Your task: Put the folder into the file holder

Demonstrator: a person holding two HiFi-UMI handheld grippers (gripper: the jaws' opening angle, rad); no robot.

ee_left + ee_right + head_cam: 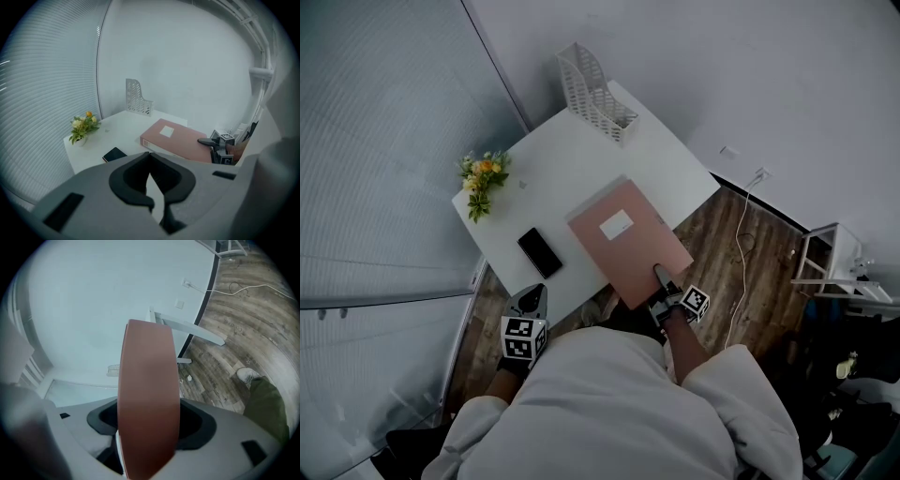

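Note:
A pink folder [623, 239] with a white label lies flat on the white table [572, 159], its near corner over the table's front edge. My right gripper [660, 278] holds that near corner, the upper jaw lying on the cover. In the right gripper view the folder's edge [147, 404] fills the space between the jaws of the right gripper [147, 451]. The white mesh file holder [595, 91] stands upright at the far corner, apart from the folder. My left gripper [532, 302] hovers at the front left edge, shut and holding nothing.
A black phone [540, 252] lies left of the folder. A small pot of flowers [481, 183] sits at the table's left corner. A white cable [741, 234] trails over the wooden floor on the right, near a white stand [834, 258].

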